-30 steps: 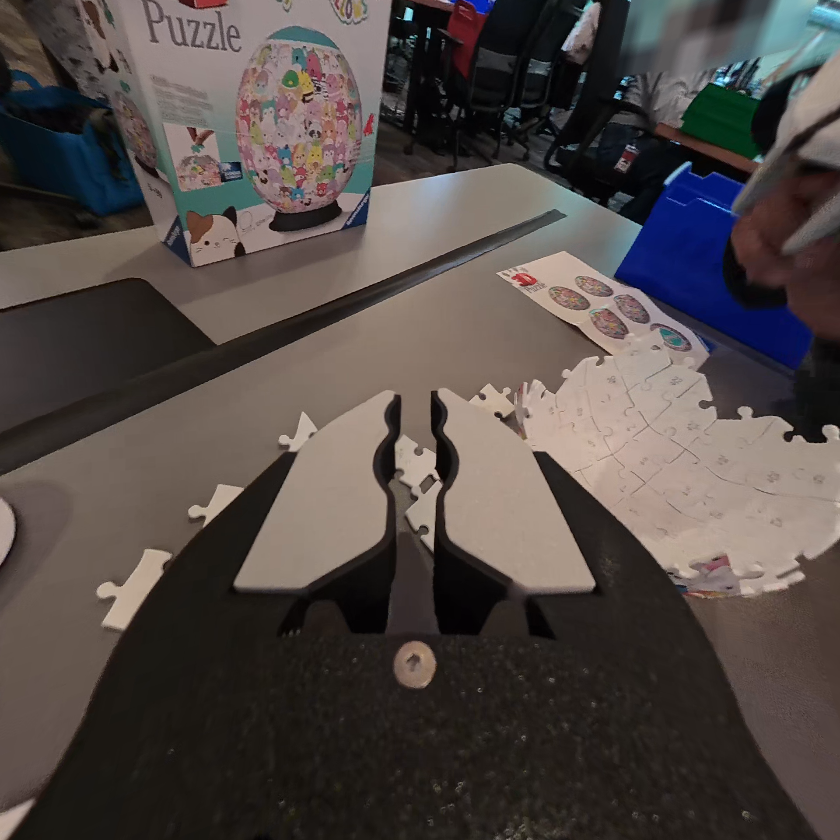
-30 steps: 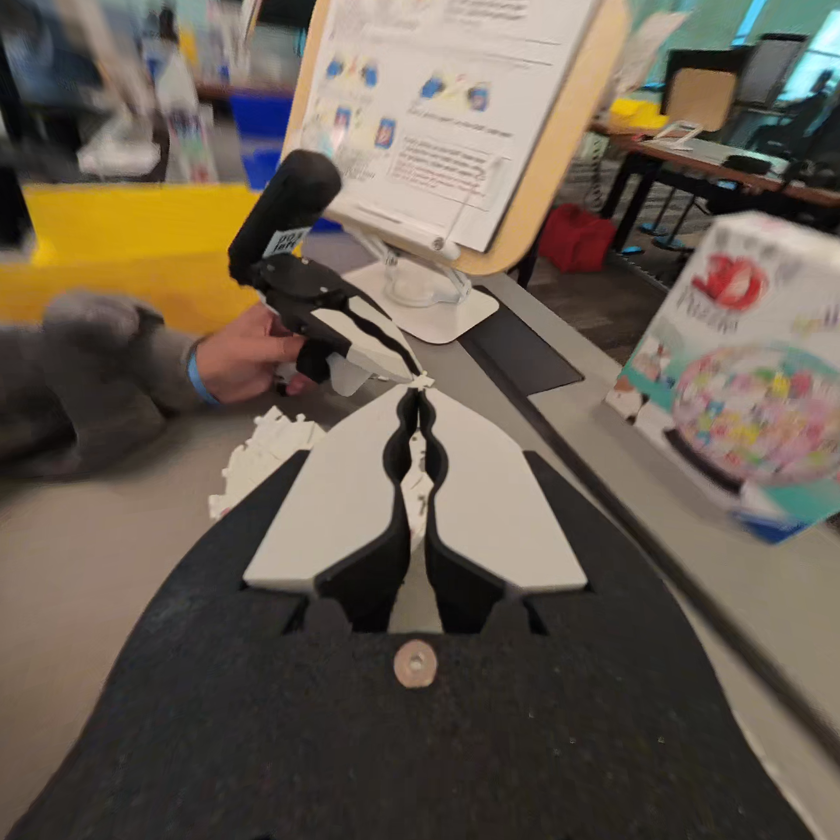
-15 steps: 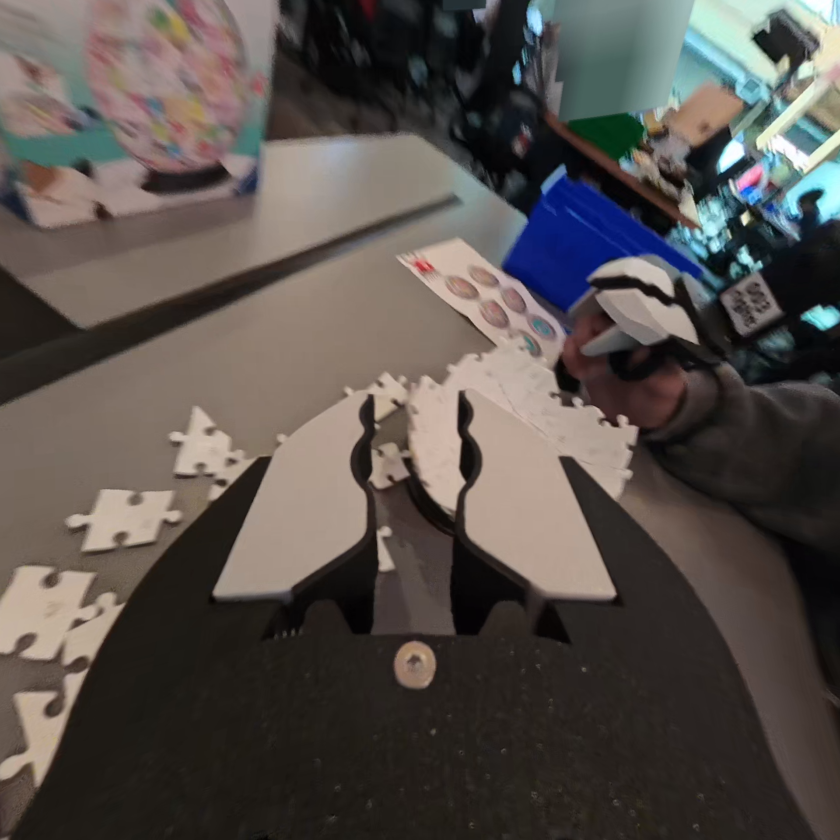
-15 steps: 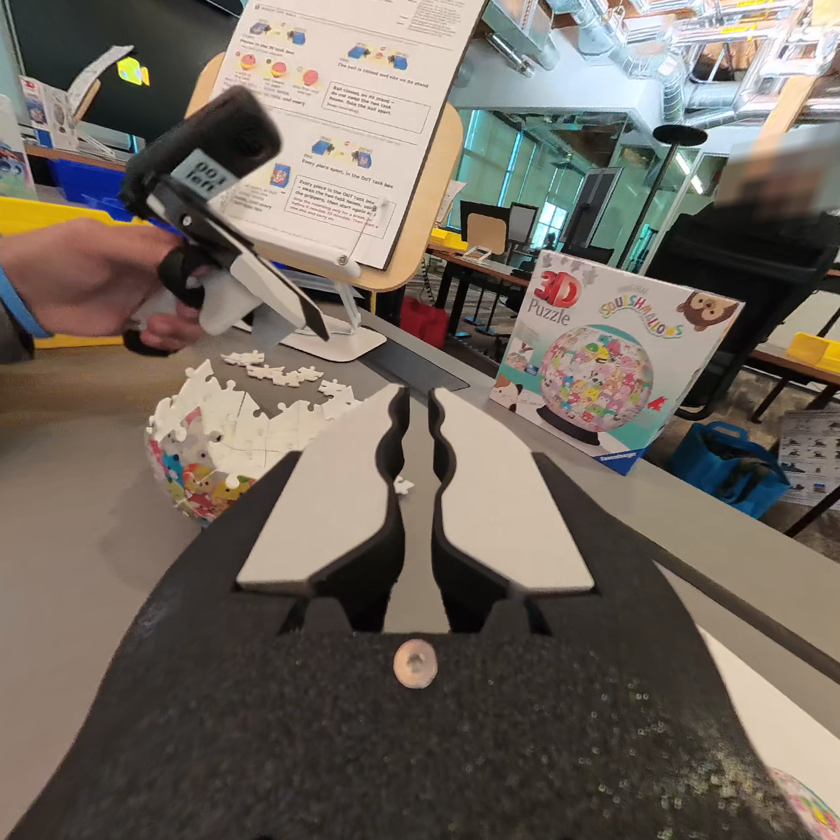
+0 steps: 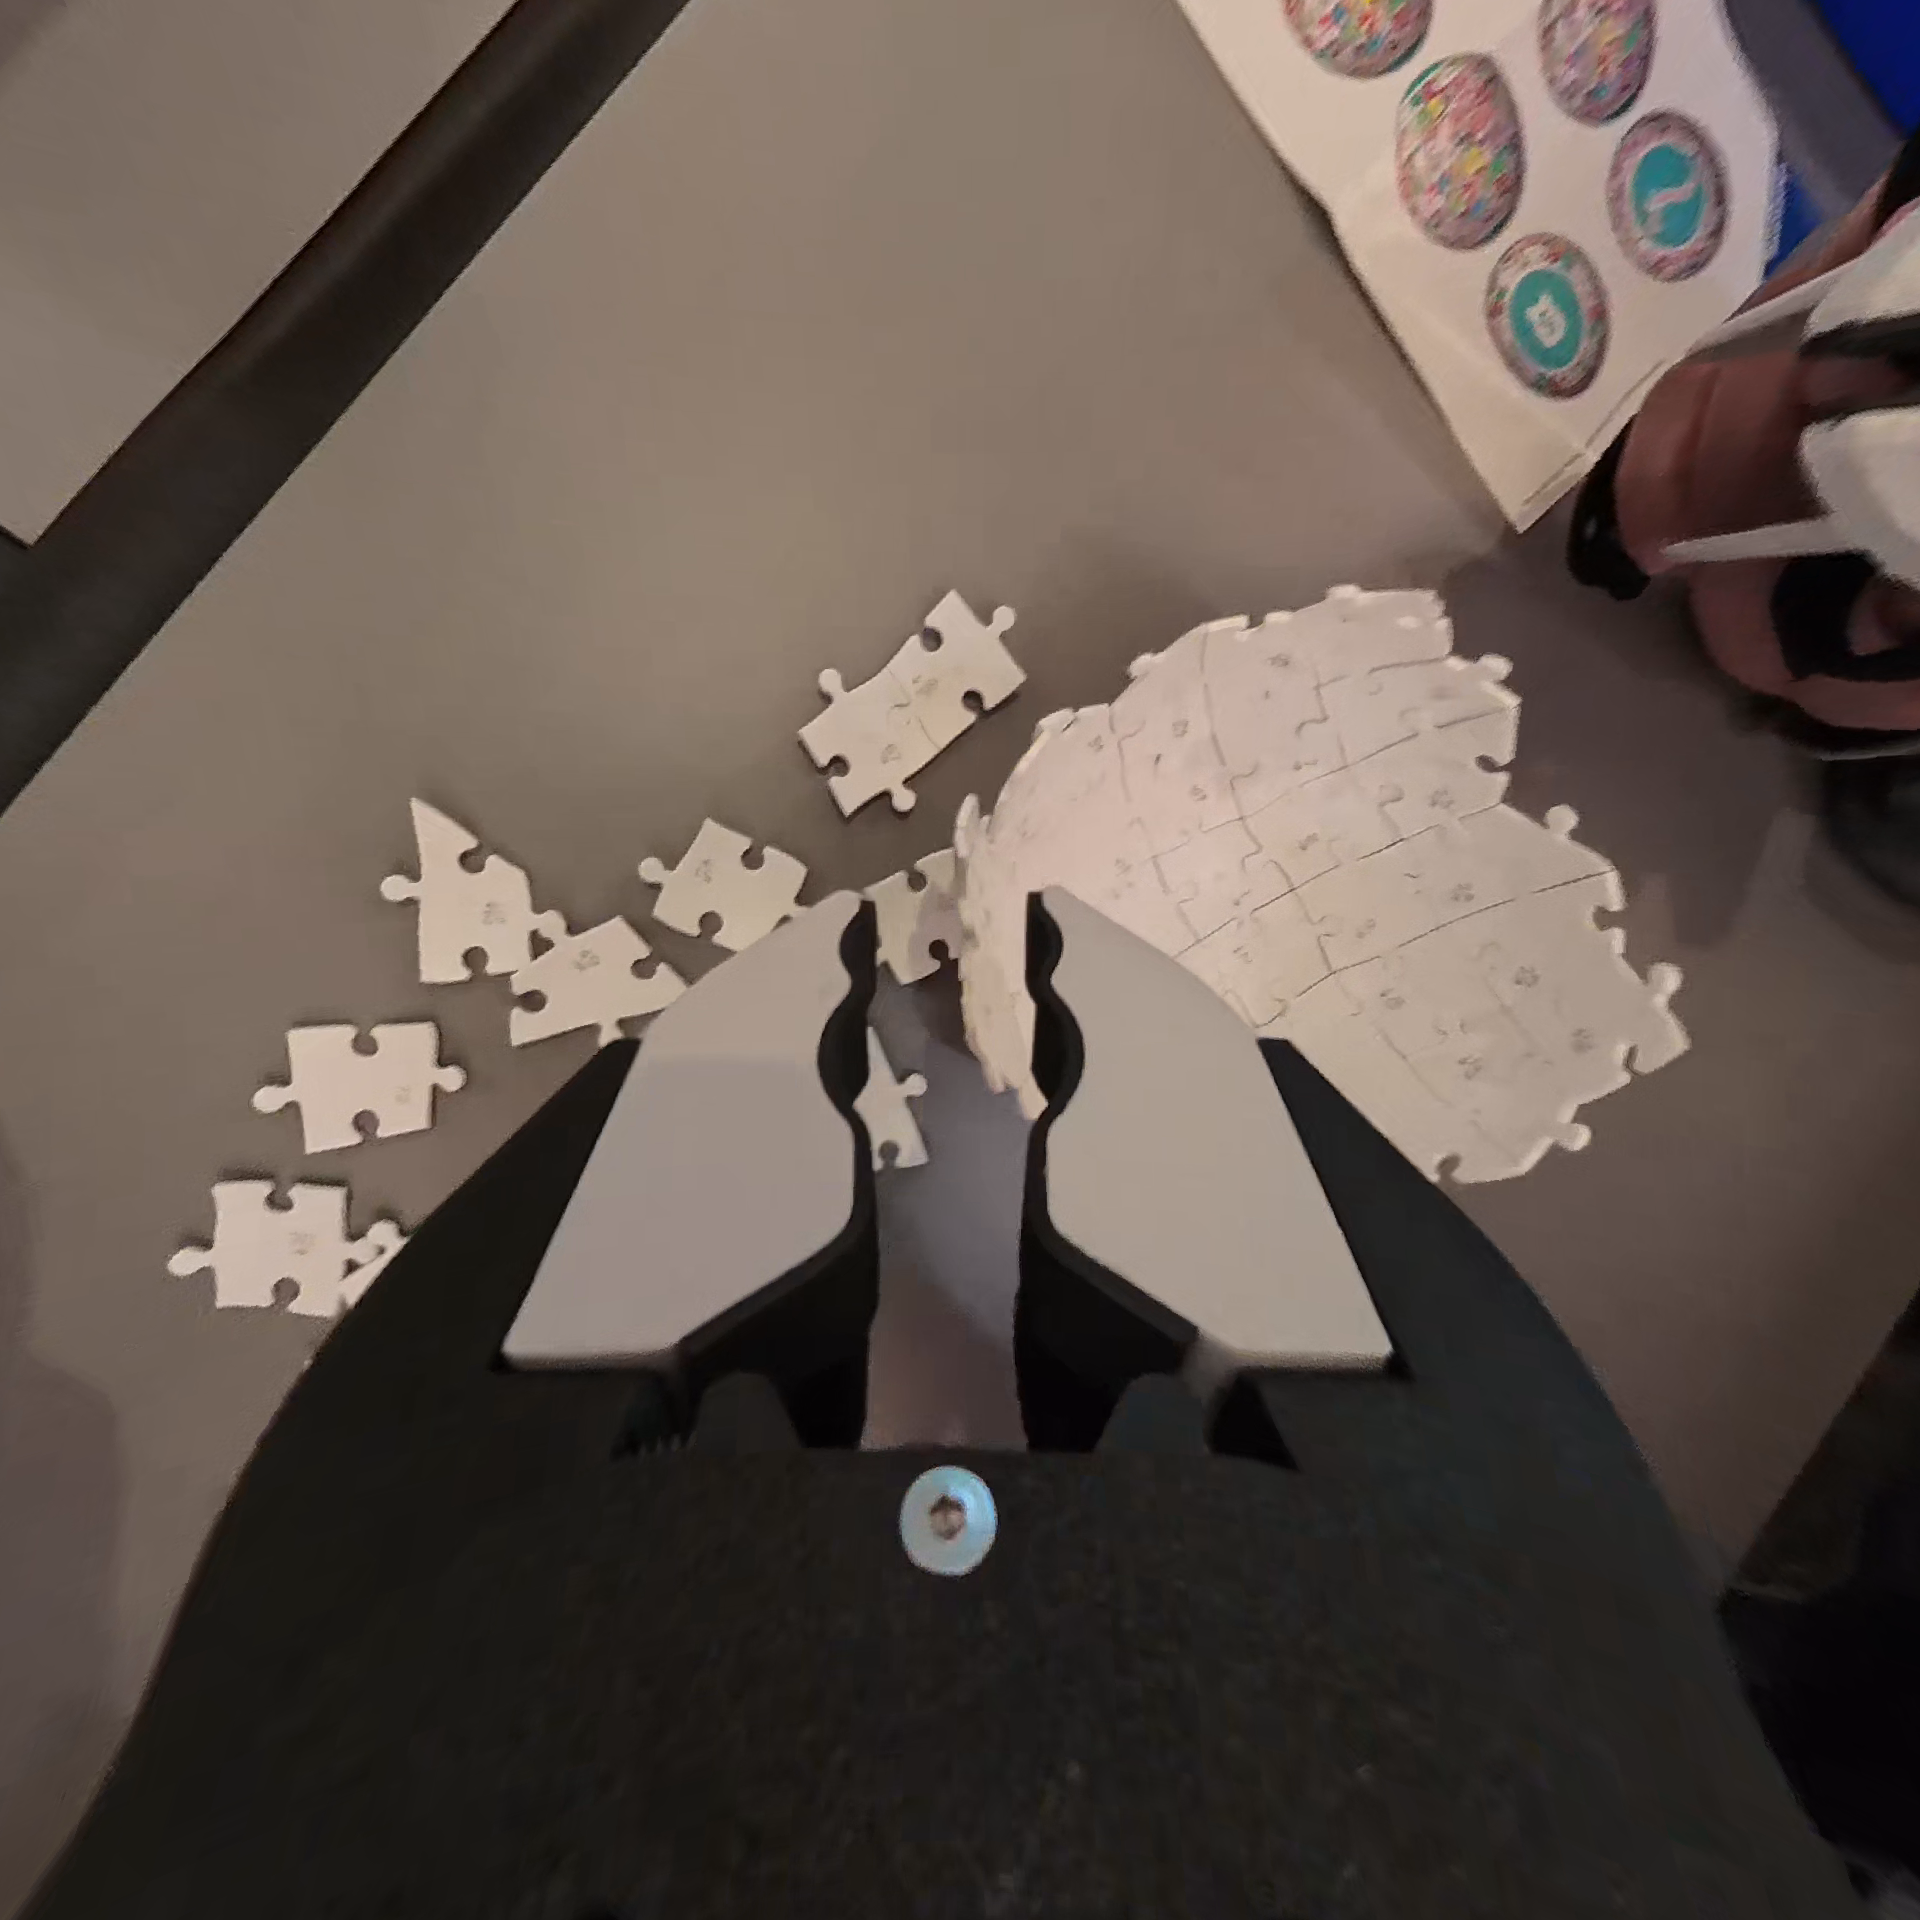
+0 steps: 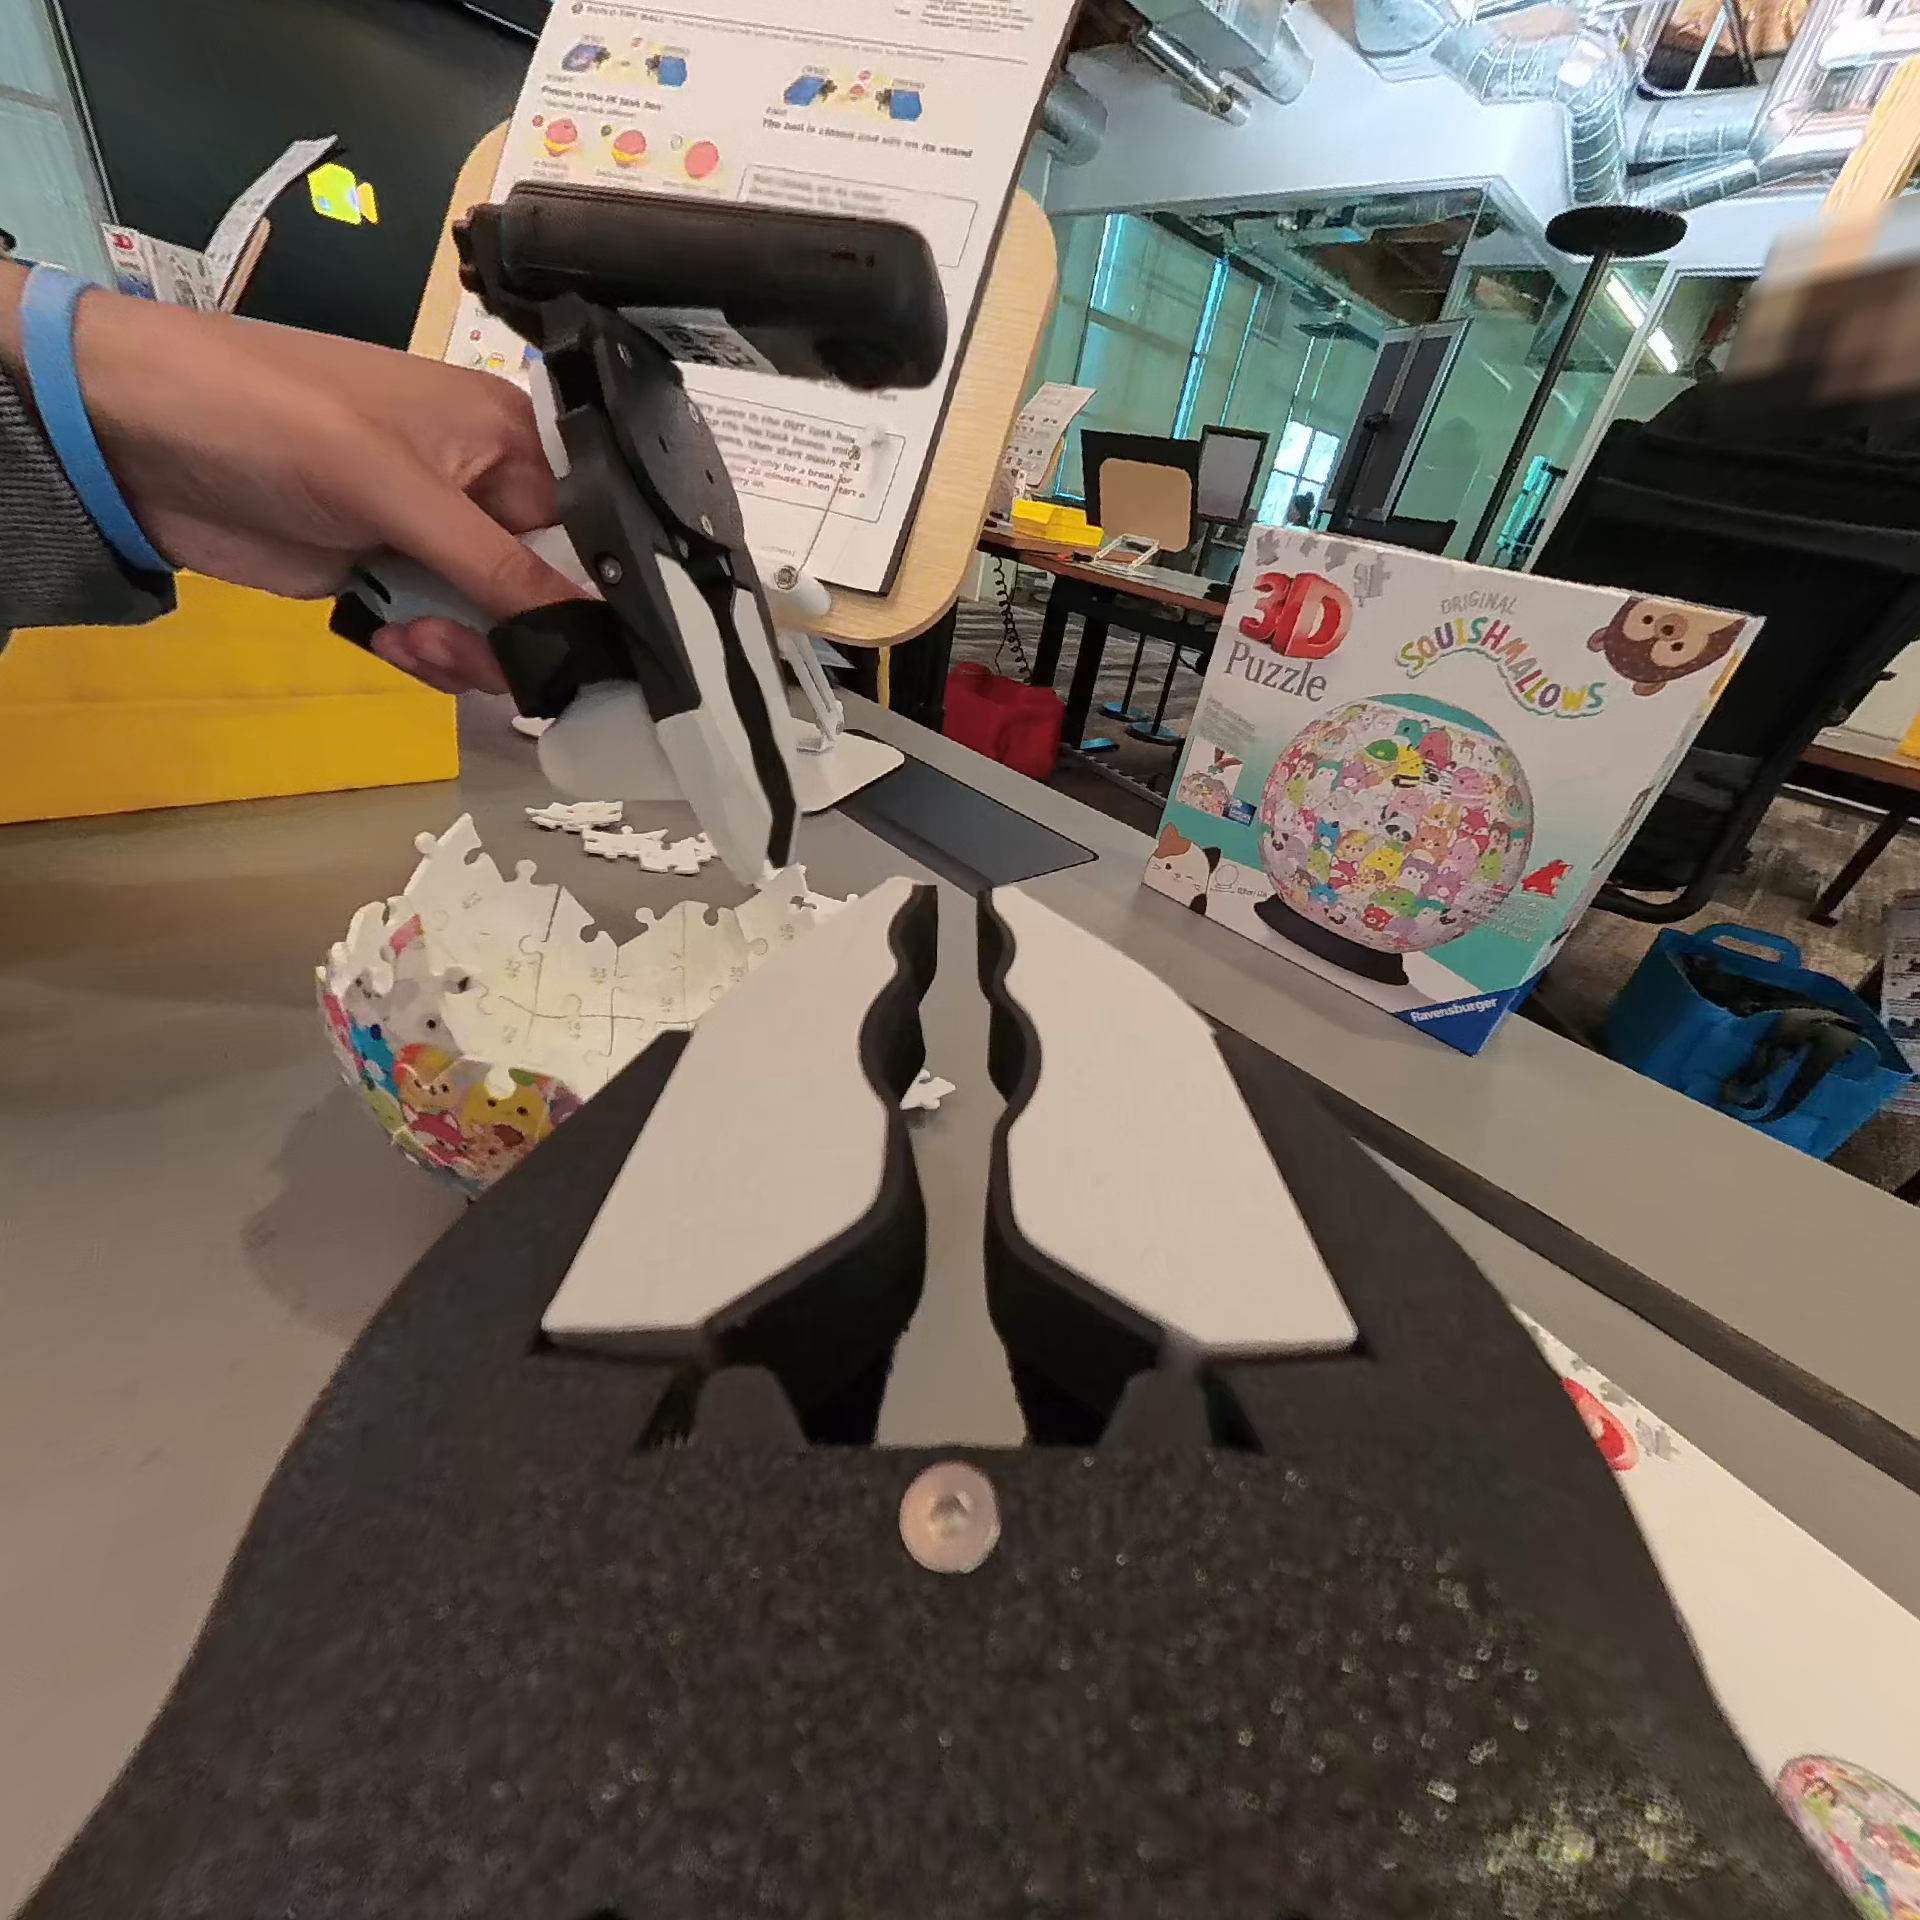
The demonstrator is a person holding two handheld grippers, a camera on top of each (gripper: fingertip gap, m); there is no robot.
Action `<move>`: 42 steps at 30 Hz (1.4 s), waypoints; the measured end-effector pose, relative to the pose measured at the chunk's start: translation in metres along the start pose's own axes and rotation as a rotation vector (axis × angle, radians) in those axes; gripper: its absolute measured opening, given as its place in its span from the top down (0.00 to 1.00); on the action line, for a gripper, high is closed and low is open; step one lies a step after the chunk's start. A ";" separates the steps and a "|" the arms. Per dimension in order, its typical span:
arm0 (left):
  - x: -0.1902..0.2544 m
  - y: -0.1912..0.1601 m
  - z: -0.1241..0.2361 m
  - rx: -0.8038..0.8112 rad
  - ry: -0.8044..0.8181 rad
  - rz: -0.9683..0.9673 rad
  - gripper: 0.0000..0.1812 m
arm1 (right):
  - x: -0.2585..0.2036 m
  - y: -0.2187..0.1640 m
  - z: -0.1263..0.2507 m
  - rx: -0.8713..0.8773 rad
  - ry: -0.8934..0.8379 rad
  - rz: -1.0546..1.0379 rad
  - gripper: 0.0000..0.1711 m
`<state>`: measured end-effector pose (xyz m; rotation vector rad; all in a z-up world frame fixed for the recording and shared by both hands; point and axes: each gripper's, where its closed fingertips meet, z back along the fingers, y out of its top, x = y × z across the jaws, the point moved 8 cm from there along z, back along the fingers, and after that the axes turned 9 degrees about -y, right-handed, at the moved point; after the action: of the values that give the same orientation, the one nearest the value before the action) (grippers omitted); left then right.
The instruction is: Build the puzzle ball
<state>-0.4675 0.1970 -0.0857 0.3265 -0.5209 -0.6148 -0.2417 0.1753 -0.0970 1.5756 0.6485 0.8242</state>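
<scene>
The grey worktop [image 5: 727,436] fills most of the left wrist view and carries everything in play. Half a second ago this camera looked across it toward the room; now it looks almost straight down, so the left tool [image 5: 948,935] has tipped over the work. In the right wrist view the puzzle box [image 6: 1423,800] stands at right of centre on the far part of the worktop, with an instruction board on a stand [image 6: 779,260] at upper centre.

The partly built puzzle ball [image 5: 1299,894], an open shell showing its white inside, lies right of centre in the left view; in the right view it sits at left of centre, printed skin underneath. A printed guide sheet [image 5: 1475,208] lies in the upper right corner.

The left tool is released, its fingers apart with the shell's near rim between them, and in the right view its tips come down at that rim. I judge this a closing-in to steady or grip the shell, not yet a grasp.

The right tool [image 6: 956,899] hangs back, empty, fingers slightly apart.

Loose pieces [image 5: 717,883] lie scattered left of the shell, white side up, so much of the ball is unbuilt.
</scene>
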 end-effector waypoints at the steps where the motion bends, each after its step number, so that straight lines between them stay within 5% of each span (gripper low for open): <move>1: -0.001 -0.001 -0.001 -0.009 0.000 -0.006 0.85 | 0.000 0.000 0.000 -0.002 0.002 -0.007 0.96; 18: 0.005 0.001 -0.017 -0.103 0.035 -0.144 0.98 | -0.005 -0.004 -0.004 -0.029 0.042 -0.001 0.96; 42: 0.008 0.000 -0.018 -0.142 0.049 -0.266 0.98 | -0.008 -0.009 -0.008 -0.067 0.079 -0.027 0.96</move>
<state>-0.4519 0.1945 -0.0970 0.2778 -0.3864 -0.8948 -0.2519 0.1754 -0.1066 1.4771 0.6908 0.8830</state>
